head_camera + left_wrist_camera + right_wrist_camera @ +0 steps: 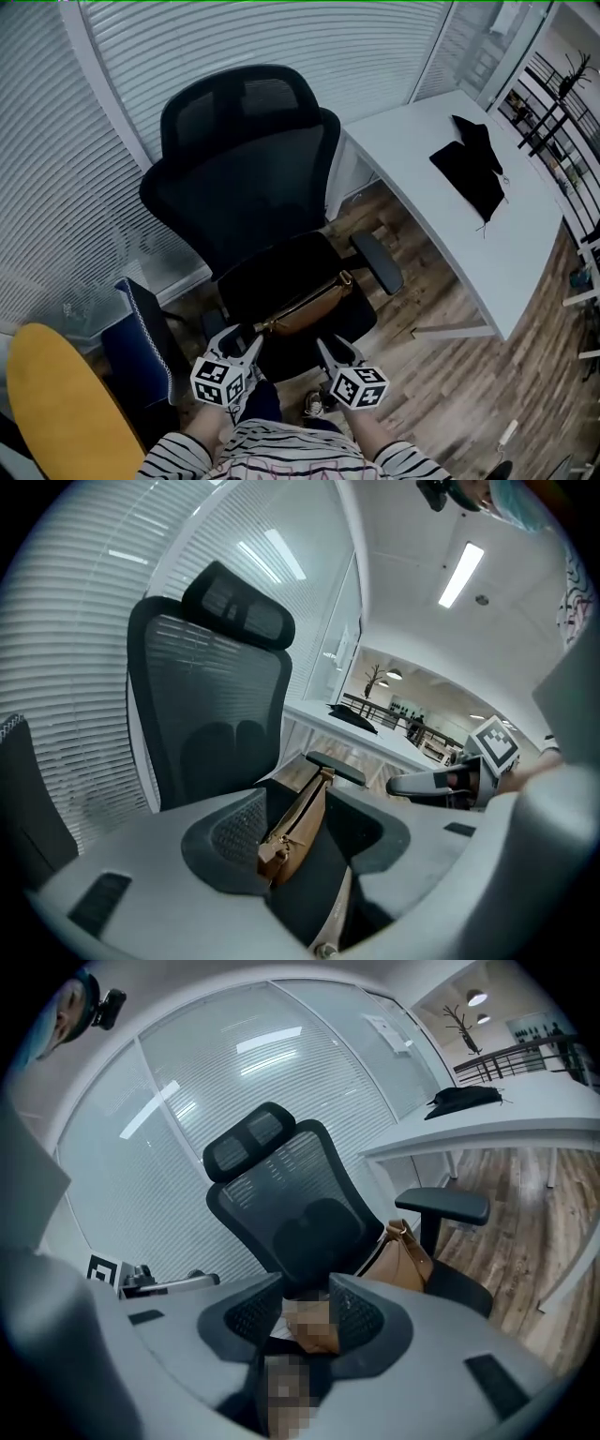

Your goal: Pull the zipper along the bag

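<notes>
Tan leather bag [305, 307] lying lengthwise on seat of black mesh office chair [253, 169], near end toward both claws. Left claw [300, 846] spread, bag's near end just ahead between the jaws, not pinched. Right claw [330, 352] spread as well, pinching nothing. For a clean pull: close left claw on small metal zipper pull [270, 847], steady bag body with right claw, draw straight along zipper line without twisting.

Black office chair [253, 178] beside white desk [450, 225] (black cloth [473, 173] on it).
</notes>
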The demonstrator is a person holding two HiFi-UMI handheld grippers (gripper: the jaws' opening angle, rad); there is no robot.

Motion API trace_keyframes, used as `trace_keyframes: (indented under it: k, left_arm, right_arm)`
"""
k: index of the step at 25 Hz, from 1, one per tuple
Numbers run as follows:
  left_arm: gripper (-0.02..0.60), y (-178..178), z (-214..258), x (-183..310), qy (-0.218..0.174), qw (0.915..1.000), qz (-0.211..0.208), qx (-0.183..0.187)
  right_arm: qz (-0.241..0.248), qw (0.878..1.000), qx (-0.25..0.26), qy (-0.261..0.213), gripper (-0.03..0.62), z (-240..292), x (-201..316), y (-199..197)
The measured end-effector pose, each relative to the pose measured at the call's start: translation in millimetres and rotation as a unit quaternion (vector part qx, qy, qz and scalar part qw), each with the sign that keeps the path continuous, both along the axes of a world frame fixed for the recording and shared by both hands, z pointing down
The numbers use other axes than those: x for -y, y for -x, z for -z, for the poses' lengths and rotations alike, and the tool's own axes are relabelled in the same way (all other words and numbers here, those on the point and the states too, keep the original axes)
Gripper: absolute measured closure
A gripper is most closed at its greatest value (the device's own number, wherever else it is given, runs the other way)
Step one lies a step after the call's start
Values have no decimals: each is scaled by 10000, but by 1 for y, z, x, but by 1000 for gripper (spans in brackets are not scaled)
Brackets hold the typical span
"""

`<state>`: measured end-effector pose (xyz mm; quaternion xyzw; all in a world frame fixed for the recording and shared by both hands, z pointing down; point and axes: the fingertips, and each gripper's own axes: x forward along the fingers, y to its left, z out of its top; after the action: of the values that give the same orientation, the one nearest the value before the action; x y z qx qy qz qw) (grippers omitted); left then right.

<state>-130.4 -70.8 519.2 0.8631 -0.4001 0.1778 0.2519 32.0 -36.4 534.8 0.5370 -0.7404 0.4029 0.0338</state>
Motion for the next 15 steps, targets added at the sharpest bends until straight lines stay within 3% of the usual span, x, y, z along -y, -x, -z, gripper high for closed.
trace_keyframes:
  k: [15]
  left_arm:
    - [407, 1, -91, 21, 1077, 9916, -711, -79]
  right_arm:
    - [-420, 9964, 515, 519, 447, -107, 30, 43]
